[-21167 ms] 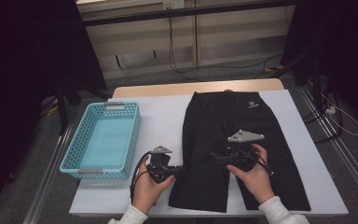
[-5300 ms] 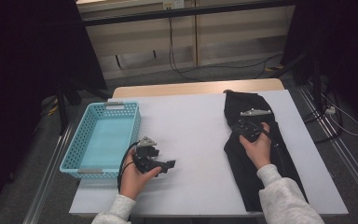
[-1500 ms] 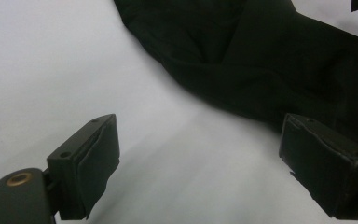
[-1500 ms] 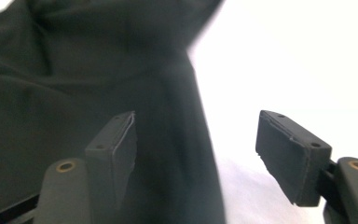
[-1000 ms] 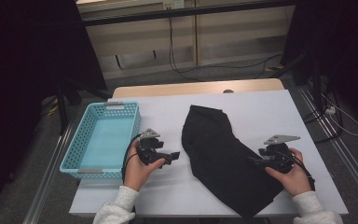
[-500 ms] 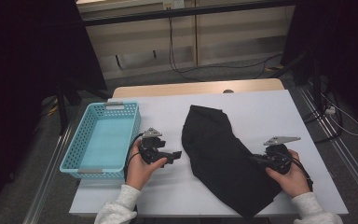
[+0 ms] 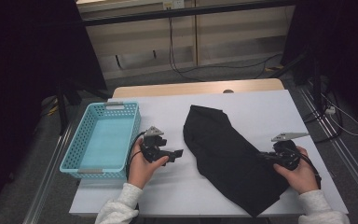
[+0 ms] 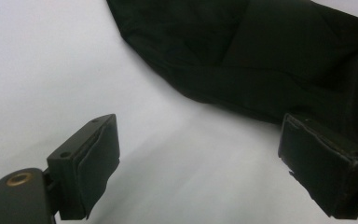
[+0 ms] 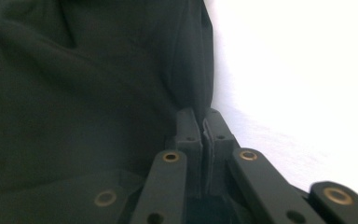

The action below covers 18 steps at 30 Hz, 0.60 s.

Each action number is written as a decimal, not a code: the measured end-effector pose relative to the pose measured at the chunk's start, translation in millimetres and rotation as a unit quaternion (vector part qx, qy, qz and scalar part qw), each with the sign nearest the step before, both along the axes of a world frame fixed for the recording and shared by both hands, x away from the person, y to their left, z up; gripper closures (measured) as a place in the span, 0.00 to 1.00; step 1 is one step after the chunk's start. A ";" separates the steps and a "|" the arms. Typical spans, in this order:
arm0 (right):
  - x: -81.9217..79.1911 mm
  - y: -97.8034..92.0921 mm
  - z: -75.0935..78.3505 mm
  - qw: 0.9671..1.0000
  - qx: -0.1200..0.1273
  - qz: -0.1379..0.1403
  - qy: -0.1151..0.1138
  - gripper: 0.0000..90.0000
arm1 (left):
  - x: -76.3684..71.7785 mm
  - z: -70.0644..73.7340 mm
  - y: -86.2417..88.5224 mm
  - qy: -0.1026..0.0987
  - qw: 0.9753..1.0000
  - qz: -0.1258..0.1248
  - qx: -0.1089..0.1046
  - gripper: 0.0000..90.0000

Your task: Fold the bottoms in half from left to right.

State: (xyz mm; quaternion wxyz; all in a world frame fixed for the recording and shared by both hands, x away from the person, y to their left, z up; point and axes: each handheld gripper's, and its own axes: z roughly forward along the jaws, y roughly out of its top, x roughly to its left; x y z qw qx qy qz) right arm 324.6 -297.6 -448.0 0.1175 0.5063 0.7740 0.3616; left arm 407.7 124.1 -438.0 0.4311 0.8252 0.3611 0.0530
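Observation:
A black garment (image 7: 228,158) lies folded in a long diagonal bundle on the white table (image 7: 168,112), right of centre. My right gripper (image 7: 265,157) sits at the bundle's right edge, near its lower end. In the right gripper view its jaws (image 9: 204,123) are shut on a fold of the black garment (image 9: 74,93). My left gripper (image 7: 179,153) rests on the table just left of the bundle, pointing at it. In the left gripper view it (image 8: 200,163) stands open with bare table between the pads, and the black garment (image 8: 261,56) lies just beyond.
A light blue plastic basket (image 7: 77,140) stands at the table's left edge, beside the left hand. The table's far half and front left are bare white surface. Floor, cables and dark stands surround the table.
The left gripper has slid a little to the right, closer to the garment's left edge. The right gripper and the garment have barely moved in the last second.

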 end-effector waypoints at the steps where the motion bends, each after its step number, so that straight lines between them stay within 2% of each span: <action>1: -0.1 -0.4 -0.2 1.000 -0.001 0.000 0.000 0.97 | 1.6 0.8 -1.5 0.000 1.000 0.002 0.000 0.14; 3: 0.0 0.1 -0.5 1.000 -0.005 0.000 0.001 0.97 | 3.1 1.2 -1.5 -0.002 1.000 0.004 -0.001 0.14; 8: 0.4 -0.8 0.7 1.000 -0.011 0.003 -0.006 0.97 | 11.5 3.3 -2.5 -0.007 0.999 0.032 -0.012 0.15; 12: 0.9 -0.3 -1.4 1.000 -0.010 0.003 -0.002 0.97 | 17.8 2.4 -7.3 -0.005 1.000 0.031 0.000 0.15; 17: 0.3 0.1 -1.4 1.000 -0.010 0.005 -0.004 0.97 | 26.4 1.8 -13.8 -0.004 0.999 0.033 0.003 0.16; 18: 0.2 -0.1 -1.3 1.000 -0.010 0.005 -0.004 0.97 | 31.2 0.2 -17.4 0.001 0.999 0.034 0.003 0.16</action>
